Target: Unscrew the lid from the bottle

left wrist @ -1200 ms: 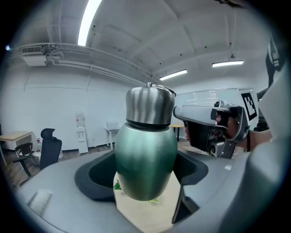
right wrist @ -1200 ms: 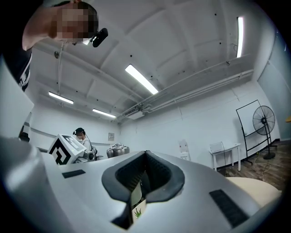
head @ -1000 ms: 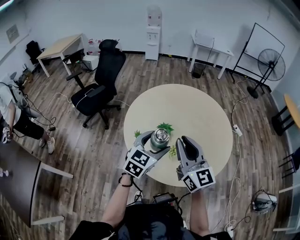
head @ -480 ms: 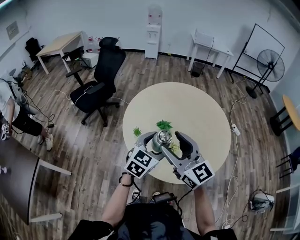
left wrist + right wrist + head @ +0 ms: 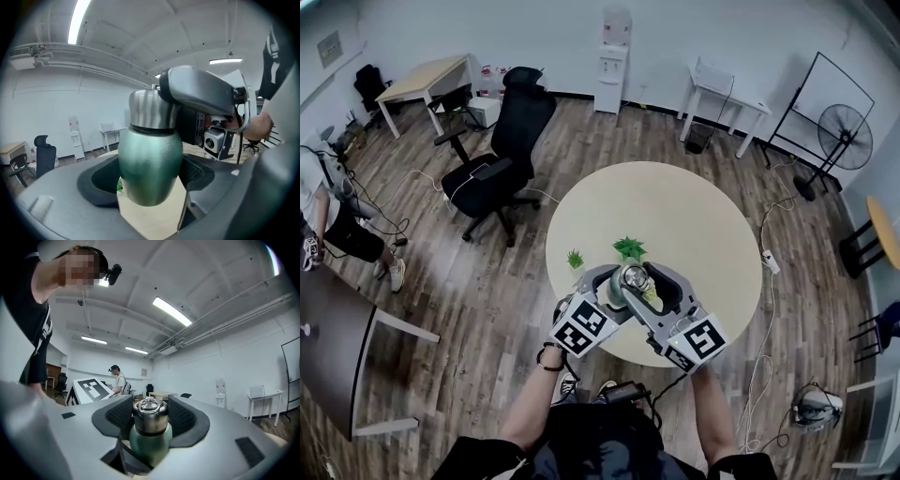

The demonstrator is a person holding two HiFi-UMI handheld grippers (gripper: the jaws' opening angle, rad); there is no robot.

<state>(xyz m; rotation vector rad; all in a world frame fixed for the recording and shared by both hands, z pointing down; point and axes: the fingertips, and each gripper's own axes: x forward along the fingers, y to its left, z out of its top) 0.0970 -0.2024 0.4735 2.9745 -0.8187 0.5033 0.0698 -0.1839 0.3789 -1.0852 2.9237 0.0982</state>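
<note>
A green metal bottle [image 5: 626, 278] with a steel lid [image 5: 149, 416] hangs just above the round table [image 5: 675, 206], near its front edge. My left gripper [image 5: 614, 283] is shut on the bottle's green body [image 5: 150, 164], one pad on each side. My right gripper [image 5: 642, 279] comes in level from the right. Its jaws have just been closing with the lid between them, and both pads now press on the lid's steel sides. One of the right gripper's fingers [image 5: 197, 91] covers the lid's top in the left gripper view.
Two small green plants [image 5: 628, 249] [image 5: 576, 260] stand on the table just behind the bottle. A black office chair [image 5: 502, 150] is left of the table. A person [image 5: 323, 216] stands at the far left of the room.
My right gripper was shut and apart to the right of the bottle; it has swung in, opened, and now has the lid between its jaws. The left gripper with the bottle shifted slightly.
</note>
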